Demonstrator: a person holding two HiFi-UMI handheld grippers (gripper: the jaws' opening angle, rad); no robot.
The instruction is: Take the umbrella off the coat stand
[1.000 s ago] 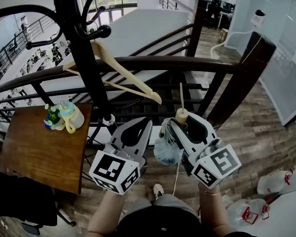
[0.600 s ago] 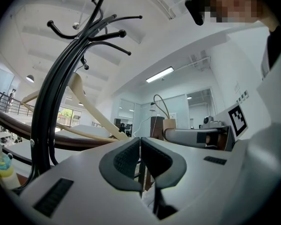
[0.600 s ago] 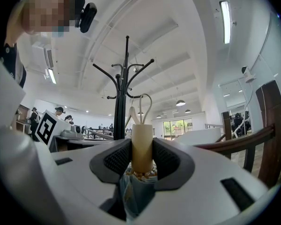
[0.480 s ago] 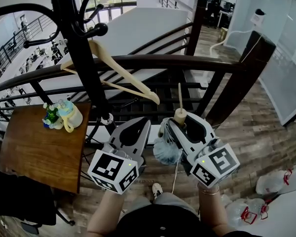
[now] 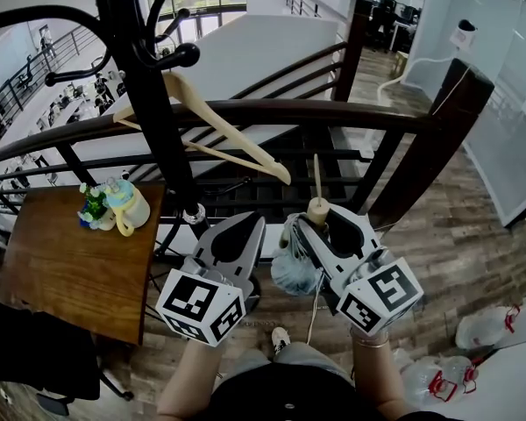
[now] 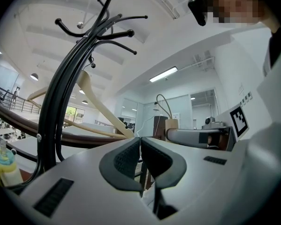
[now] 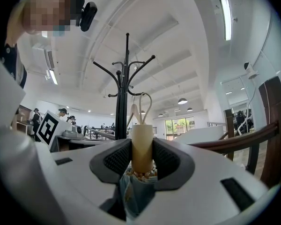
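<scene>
The black coat stand (image 5: 149, 103) rises at the left with a wooden hanger (image 5: 206, 125) on one hook. My right gripper (image 5: 320, 217) is shut on the beige wooden handle (image 5: 317, 207) of a folded blue-grey umbrella (image 5: 295, 270), held away from the stand. In the right gripper view the handle (image 7: 142, 149) stands upright between the pads, its cord loop (image 7: 143, 107) above and the fabric (image 7: 135, 193) below. My left gripper (image 5: 252, 224) hangs beside it, shut and empty; its pads meet (image 6: 140, 142), with the stand (image 6: 54, 116) to the left.
A dark wooden handrail (image 5: 333, 112) and its thick post (image 5: 430, 139) run across in front, with a stairwell beyond. A brown table (image 5: 70, 274) at the left carries a small cup with a toy (image 5: 121, 207). Plastic bottles (image 5: 486, 323) lie on the floor at the right.
</scene>
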